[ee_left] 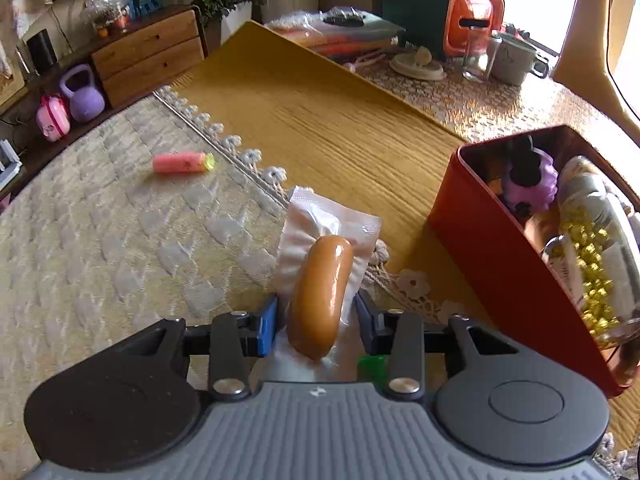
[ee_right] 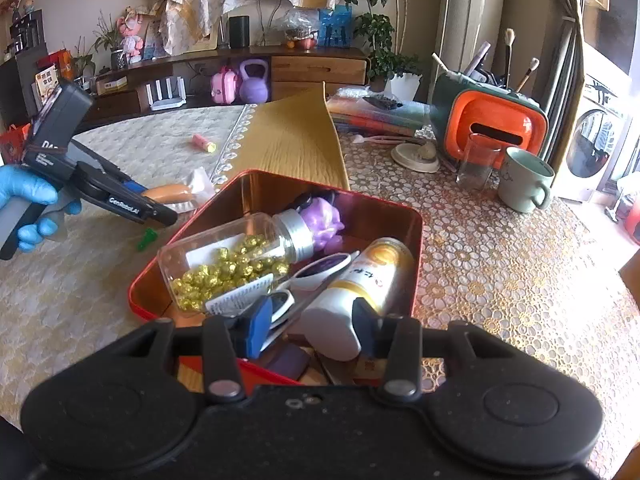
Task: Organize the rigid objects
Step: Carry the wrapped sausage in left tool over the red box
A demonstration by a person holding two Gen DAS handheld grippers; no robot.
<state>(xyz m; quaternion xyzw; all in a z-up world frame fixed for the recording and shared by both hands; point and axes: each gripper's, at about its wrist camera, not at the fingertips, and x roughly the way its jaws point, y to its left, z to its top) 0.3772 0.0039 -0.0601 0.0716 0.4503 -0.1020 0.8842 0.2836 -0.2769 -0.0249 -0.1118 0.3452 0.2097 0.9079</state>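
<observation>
The vacuum-packed sausage lies on the desk between the fingers of the left gripper, long axis running along them; both pads pinch its wrapper. The red tin stands just right. The right gripper, fingers spread and empty, hovers over the tin.

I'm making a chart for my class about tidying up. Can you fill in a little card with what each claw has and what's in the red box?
left claw: closed around a packaged sausage
right claw: hovering over the red tin box, touching nothing that I can see
in the box: jar of gold balls, white bottle, purple toy, sunglasses
still outside: pink tube, green piece
</observation>
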